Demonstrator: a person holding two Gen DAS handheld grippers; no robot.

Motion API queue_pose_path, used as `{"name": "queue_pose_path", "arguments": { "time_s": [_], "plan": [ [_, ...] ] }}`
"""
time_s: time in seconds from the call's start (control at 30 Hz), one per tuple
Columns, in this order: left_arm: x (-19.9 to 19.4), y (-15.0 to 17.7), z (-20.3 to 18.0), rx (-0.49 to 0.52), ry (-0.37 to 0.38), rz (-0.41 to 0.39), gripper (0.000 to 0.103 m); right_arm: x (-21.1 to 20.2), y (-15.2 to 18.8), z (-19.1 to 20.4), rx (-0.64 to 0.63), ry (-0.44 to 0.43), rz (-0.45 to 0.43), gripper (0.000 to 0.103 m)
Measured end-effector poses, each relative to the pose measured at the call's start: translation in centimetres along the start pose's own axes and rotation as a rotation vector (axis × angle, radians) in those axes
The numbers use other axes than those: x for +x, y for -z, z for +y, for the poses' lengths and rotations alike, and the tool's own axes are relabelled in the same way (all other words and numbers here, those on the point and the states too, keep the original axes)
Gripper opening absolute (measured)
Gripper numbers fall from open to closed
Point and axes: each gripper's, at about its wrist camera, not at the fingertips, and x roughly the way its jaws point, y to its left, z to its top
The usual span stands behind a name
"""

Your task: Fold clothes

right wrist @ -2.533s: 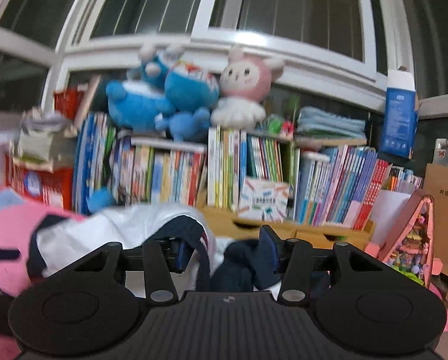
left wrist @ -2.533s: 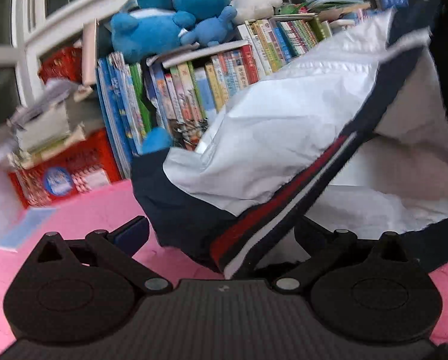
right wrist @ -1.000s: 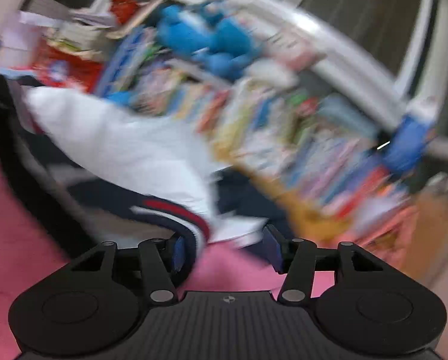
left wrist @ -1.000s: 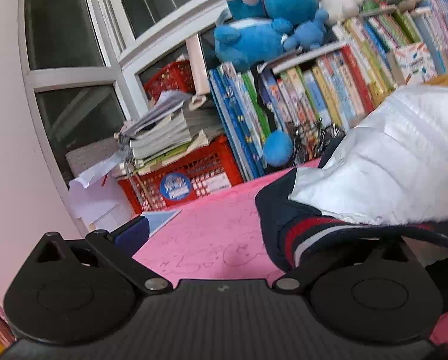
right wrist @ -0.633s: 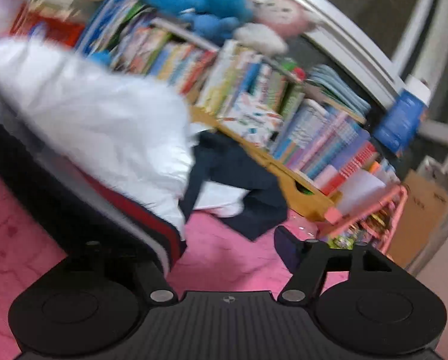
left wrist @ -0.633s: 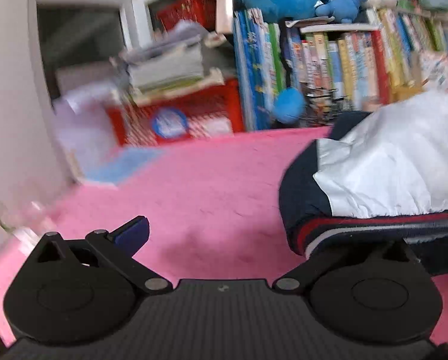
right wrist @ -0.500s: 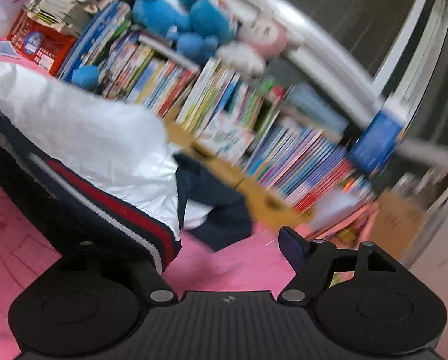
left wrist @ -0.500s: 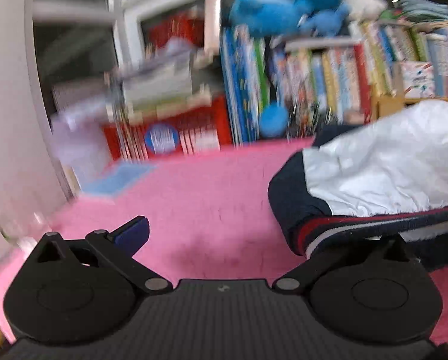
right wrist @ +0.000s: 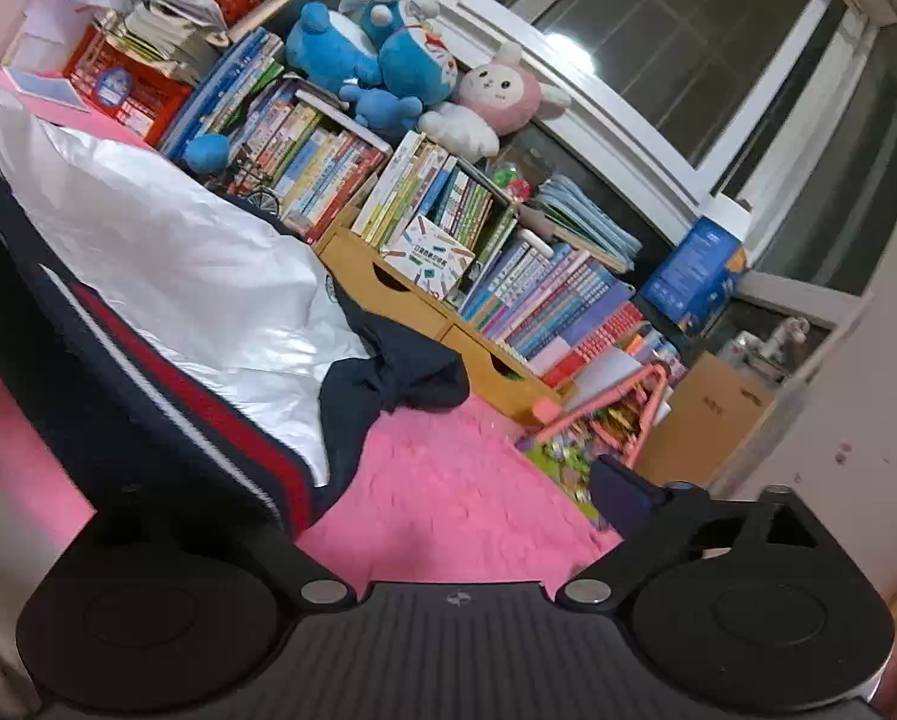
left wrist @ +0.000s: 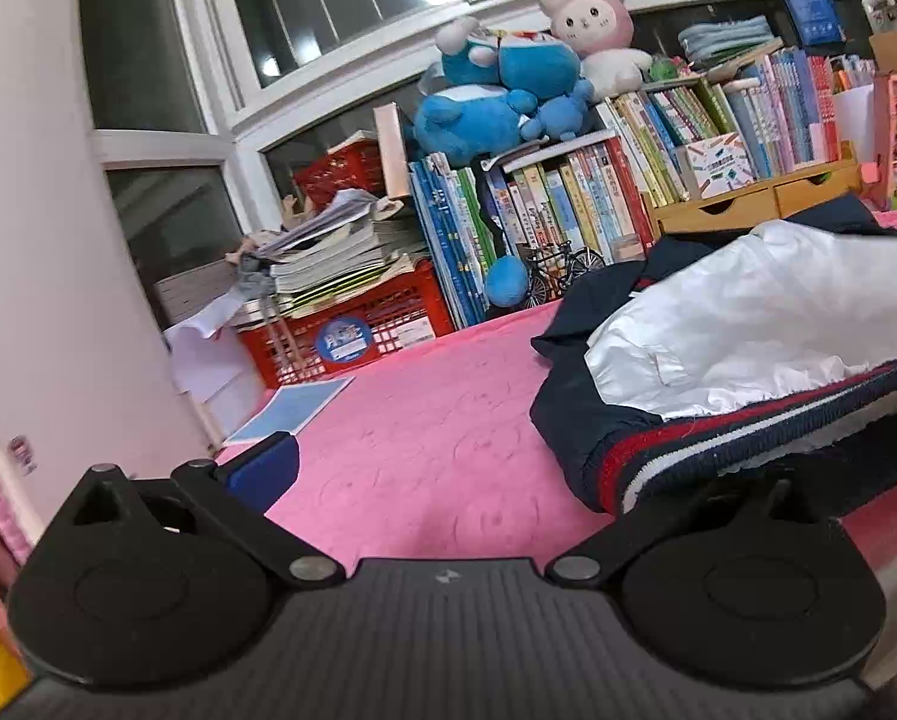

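Jacket (left wrist: 742,324) now flat beside bookshelf (left wrist: 574,204)

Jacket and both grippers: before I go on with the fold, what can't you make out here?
- Left wrist view: the left gripper right finger is hidden under the jacket hem.
- Right wrist view: the right gripper left finger is covered by the jacket hem.
- Both views: jacket sleeves and far side cut off or buried in folds.
- Book titles too small.

Navy jacket (left wrist: 742,372) with white lining up, red-and-white striped hem, lying rumpled on pink mat (left wrist: 424,420)
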Motion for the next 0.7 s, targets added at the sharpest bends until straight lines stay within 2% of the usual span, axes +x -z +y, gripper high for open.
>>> {"name": "queue_pose_path", "arguments": {
  "time_s": [0.1, 0.2, 0.33, 0.4, 0.47, 0.6, 0.7],
  "plan": [
    [-0.1, 0.9, -0.4, 0.022, 0.048, 0.077, 0.103, -2.1, 1.4, 0.0, 0.03, -0.03, 0.062, 0.102],
    [1.0, 2.1, -1.7, 0.03, 0.123, 0.165, 0.103, -1.6, 2.9, 1.5, 0.039, -0.067, 0.135, 0.102],
    [2.6, 3.5, -3.4, 0.036, 0.224, 0.28, 0.103, -1.9, 3.3, 4.3, -0.025, -0.133, 0.134, 0.101],
    [3.9, 2.2, -3.0, 0.015, 0.246, 0.261, 0.103, -3.2, 2.8, 4.6, -0.063, -0.228, 0.096, 0.101],
    [5.3, 0.8, -2.4, -0.008, 0.264, 0.234, 0.103, -4.8, 2.3, 3.1, -0.01, -0.384, 0.073, 0.101],
    [8.0, -2.2, -1.3, -0.054, 0.301, 0.18, 0.103, -6.2, -0.9, -2.2, 0.213, -0.546, -0.02, 0.103],
    [10.1, -4.4, -0.4, -0.088, 0.328, 0.139, 0.103, -2.8, -4.8, -5.3, 0.304, -0.501, -0.114, 0.103]
  ]
}}
